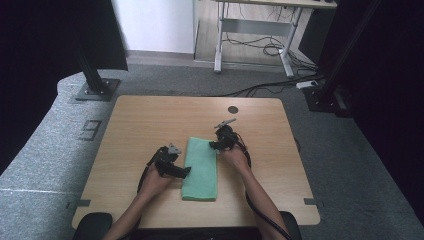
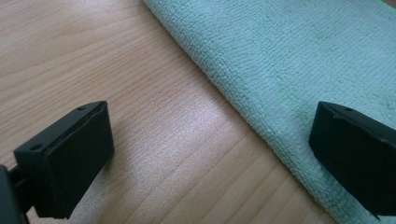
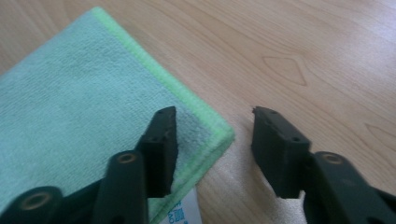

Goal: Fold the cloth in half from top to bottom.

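A folded green cloth (image 1: 201, 168) lies lengthwise in the middle of the wooden table (image 1: 150, 125). My left gripper (image 1: 183, 172) sits at the cloth's left edge, open. In the left gripper view one jaw hangs over bare wood and the other over the green cloth (image 2: 289, 56), so the left gripper (image 2: 212, 144) straddles the folded edge. My right gripper (image 1: 214, 145) is at the cloth's far right corner, open. In the right gripper view, the right gripper (image 3: 215, 140) has one jaw over the cloth corner (image 3: 205, 126) and the other over wood. A white label (image 3: 184, 212) pokes out under that corner.
A dark round hole (image 1: 233, 109) is set in the table near its far edge. A metal desk frame (image 1: 255, 30) with cables stands on the floor beyond the table. Black stands flank the table at the left and right.
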Available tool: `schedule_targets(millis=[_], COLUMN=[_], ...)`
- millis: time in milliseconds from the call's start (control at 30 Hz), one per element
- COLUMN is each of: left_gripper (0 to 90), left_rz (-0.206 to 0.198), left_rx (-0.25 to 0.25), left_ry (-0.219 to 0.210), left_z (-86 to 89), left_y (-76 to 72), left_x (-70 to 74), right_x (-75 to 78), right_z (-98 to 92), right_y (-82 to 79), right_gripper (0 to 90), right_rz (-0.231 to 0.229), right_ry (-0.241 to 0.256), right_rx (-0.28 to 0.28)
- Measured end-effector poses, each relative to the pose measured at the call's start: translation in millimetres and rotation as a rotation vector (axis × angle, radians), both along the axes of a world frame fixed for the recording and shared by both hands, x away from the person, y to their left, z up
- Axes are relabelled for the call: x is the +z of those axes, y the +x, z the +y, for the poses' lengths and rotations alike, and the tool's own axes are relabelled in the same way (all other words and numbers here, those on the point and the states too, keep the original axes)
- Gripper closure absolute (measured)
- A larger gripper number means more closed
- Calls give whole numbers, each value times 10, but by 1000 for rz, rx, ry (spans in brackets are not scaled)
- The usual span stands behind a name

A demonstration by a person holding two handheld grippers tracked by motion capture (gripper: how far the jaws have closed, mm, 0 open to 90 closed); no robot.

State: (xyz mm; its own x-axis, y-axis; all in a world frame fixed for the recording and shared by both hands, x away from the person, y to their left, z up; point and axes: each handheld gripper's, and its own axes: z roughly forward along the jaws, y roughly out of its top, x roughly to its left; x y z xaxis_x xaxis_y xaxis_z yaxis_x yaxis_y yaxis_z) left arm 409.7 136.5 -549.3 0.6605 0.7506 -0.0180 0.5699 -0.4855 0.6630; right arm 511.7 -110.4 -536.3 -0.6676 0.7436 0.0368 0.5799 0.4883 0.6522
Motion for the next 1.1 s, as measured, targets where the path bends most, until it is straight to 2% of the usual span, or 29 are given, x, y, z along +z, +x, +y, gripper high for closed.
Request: schedule_targets(millis=[133,233,300,433,667,767,1100], left_gripper=[0,0,0,0,0,0,0], left_rz=[0,0,0,-1,-2,-2,-2], left_rx=[1,5,7,12,20,21,26], left_ry=[0,0,0,2,0,-1,2], left_z=[-1,-2,-3,-5,-10,-10,-11], left_y=[-1,-4,-7,-11,-17,-18,-25], left_x=[0,0,0,0,-1,-1,0], right_x=[17,16,20,67,265,362,656], right_z=[27,27,33,47,18,20,43], right_y=[-27,-24,-30,-61,-157,-210,-480], right_gripper=[764,820,831,833,832,832,829], right_rz=[27,44,43,14,-23,-49,-90], right_ry=[14,31,27,-18,7,17,46], right_rx=[33,46,47,69,93,121,191])
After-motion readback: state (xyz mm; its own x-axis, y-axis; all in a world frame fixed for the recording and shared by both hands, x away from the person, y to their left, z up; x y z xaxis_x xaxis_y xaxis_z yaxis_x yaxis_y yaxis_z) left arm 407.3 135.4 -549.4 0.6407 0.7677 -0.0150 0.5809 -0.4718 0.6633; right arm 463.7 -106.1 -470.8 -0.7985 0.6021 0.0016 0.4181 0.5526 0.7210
